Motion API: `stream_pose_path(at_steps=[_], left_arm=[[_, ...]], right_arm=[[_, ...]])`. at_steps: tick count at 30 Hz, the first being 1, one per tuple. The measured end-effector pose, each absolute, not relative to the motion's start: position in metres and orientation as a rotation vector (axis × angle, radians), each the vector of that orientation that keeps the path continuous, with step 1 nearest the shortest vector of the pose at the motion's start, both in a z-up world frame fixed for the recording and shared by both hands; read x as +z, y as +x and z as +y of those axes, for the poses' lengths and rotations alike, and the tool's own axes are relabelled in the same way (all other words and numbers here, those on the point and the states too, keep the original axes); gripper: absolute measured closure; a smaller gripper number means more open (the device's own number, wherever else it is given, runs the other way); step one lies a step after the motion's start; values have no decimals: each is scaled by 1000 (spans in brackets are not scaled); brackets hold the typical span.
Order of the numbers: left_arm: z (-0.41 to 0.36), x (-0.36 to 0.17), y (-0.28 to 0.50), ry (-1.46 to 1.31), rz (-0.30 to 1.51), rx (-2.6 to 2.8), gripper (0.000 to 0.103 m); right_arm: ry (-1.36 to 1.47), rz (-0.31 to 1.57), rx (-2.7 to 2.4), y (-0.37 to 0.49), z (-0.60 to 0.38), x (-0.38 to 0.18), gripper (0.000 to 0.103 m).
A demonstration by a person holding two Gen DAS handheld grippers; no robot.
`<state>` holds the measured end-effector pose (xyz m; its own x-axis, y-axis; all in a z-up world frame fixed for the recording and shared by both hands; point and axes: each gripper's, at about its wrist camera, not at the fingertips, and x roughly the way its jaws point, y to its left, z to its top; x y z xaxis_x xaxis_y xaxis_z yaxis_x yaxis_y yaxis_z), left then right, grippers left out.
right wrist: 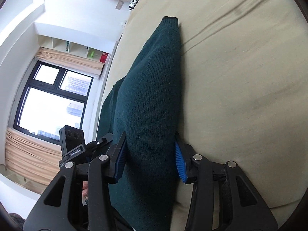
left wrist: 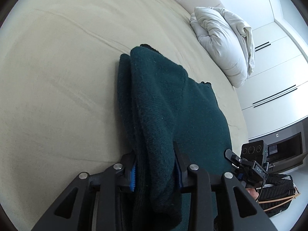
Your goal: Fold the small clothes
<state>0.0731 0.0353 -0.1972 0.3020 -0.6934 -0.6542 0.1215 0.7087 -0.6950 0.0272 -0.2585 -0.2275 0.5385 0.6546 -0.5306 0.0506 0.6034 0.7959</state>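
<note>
left gripper [left wrist: 156,170] pinching thick dark-green knitted sweater [left wrist: 163,100] | right gripper [right wrist: 150,156] pinching the same garment | sweater ahead of both, doubled, lying on the beige bedsheet [left wrist: 57,77] | fold seemingly half-done, flattening and release remaining

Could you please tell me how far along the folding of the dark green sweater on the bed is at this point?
Done: the sweater is already doubled into layers on the bed. In hand: the left gripper and right gripper each pinch a thick fold. Left: laying it flat and letting go.
</note>
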Motion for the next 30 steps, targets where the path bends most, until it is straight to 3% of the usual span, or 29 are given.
stream_pose_path(at_steps=[8,24,30], left_arm=[[40,-199,65,-616,1131,-568,70],[43,-205,56,-656,1108,-548,68],[44,-196,51,-637,1087,-537,65]], right_arm=[[806,968,380,36,-261,-193,61],[728,987,382,26,-289,-190,61],[789,962,424,21,-291,-200,56]])
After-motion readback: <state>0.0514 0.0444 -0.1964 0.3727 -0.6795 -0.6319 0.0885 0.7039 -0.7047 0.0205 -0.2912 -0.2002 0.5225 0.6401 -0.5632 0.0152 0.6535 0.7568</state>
